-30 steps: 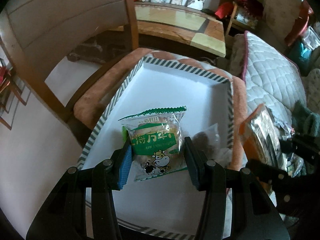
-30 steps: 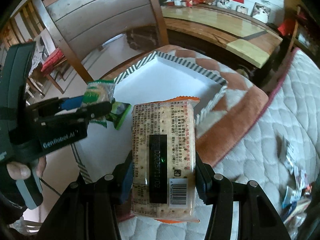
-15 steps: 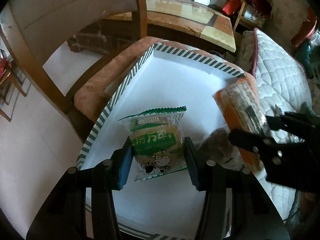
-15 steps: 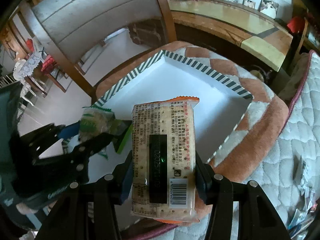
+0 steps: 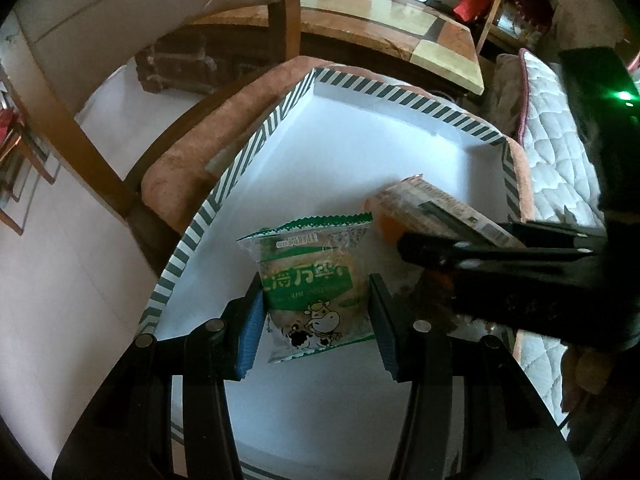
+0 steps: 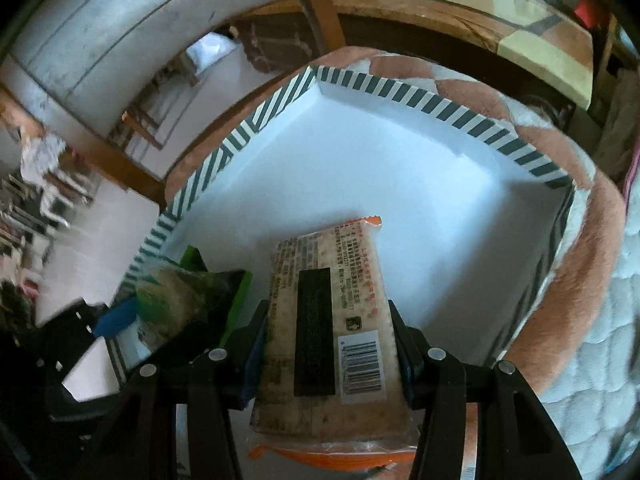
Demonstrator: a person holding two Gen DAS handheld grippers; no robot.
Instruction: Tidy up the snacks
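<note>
Left wrist view: left gripper (image 5: 316,320) clamped on a green bun pack (image 5: 314,284), blue pads pressing both side edges. Pack has a cow drawing and green label, top edge serrated, held over the white floor of the box (image 5: 360,136). Whether the pack touches the floor I cannot tell. Box has a green-and-white striped rim and sits on a brown cushion (image 5: 180,160). Right gripper (image 5: 408,246) comes in from the right side of the box, its dark fingers closed on a cracker pack (image 5: 432,204) that pokes out toward the box middle, orange end forward, just beside the bun pack's upper right corner. A dark crumpled wrapper (image 5: 436,304) lies on the box floor below the right gripper, near the bun pack; blurry, contents unclear. White quilt (image 5: 560,152) right of the box. Wooden table (image 5: 400,28) beyond the box.

Right wrist view: right gripper (image 6: 328,344) pinching the cracker pack (image 6: 332,320) across its width, barcode side up, pack tilted down over the near part of the box (image 6: 400,168). Box's far half is bare white. Bun pack (image 6: 188,300) seen edge-on at the box's left wall, held by the left gripper (image 6: 120,320), one blue pad showing. Cushion (image 6: 592,240) wraps around the box's right side. Chair back (image 6: 120,20) beyond the box's left corner.
</note>
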